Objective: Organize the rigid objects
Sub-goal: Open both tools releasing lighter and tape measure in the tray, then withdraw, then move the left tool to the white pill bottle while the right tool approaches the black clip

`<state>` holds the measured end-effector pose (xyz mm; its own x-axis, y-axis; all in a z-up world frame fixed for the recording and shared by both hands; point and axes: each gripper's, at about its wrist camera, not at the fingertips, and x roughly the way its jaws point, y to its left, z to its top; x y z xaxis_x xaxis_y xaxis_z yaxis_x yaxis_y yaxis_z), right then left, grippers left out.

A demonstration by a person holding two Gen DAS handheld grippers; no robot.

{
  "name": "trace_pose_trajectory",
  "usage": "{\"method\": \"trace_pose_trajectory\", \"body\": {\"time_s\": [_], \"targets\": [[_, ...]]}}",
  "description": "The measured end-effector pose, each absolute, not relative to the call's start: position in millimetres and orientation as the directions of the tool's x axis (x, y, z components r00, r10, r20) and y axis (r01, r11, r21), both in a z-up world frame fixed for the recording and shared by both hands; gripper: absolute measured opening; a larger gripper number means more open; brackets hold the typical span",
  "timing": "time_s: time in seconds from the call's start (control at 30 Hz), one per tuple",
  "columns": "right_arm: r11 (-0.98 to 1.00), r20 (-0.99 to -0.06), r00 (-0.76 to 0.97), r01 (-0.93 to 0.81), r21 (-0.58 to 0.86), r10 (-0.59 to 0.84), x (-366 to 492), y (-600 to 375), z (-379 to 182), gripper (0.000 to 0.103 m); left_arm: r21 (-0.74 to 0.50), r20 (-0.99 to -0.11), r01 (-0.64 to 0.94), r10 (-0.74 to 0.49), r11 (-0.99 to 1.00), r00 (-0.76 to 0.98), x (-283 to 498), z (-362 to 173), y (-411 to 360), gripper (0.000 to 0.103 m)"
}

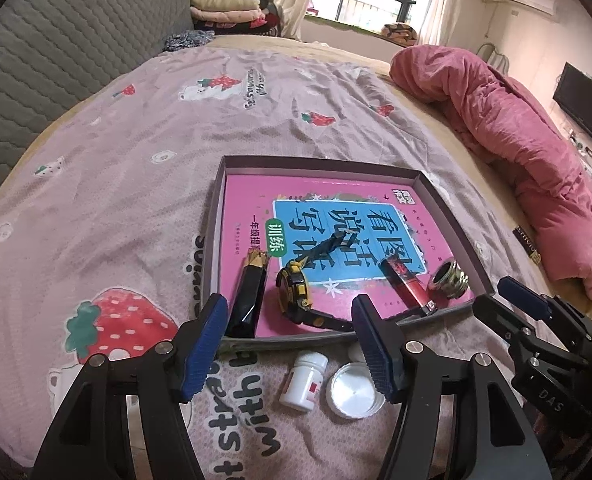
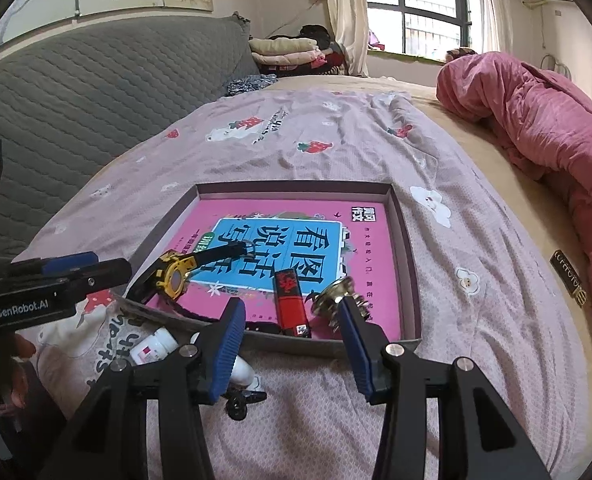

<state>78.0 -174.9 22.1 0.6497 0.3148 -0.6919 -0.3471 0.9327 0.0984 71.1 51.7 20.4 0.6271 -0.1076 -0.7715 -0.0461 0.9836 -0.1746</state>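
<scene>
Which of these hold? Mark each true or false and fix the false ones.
1. The watch lies inside the tray. True.
2. The white bottle stands upright in the tray. False: it lies on the bedsheet outside it.
3. The left hand-held gripper grips the red tube. False: its jaws are open and empty.
4. A pink book covers the tray floor. True.
5. The right hand-held gripper is open. True.
</scene>
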Motion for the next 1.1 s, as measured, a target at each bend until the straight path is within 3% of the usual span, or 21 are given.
{"method": "trace_pose_trajectory", "body": {"time_s": [0.63,0.77,1.1], "targets": [[0.915,-0.732,0.595,-0.392,0.096,0.332,54.9,-168.4,5.6,0.048,-0.146,-0.808,0.002,-0.121,0.989,0.576,50.8,7.6,41.8,0.067],[0.912,-0.746,0.577,-0.398,0.101,0.334,51.9,-167.0,-0.3,0.055,-0.135,-0.827,0.015,-0.12,0.991,0.55,47.9,-0.1,39.6,0.071],[0.908,-0.778,0.541,-0.409,0.088,0.319,47.3,-162.5,-12.1,0.056,-0.119,-0.862,0.011,-0.108,0.993,0.495,47.0,-18.7,40.2,0.072]]}}
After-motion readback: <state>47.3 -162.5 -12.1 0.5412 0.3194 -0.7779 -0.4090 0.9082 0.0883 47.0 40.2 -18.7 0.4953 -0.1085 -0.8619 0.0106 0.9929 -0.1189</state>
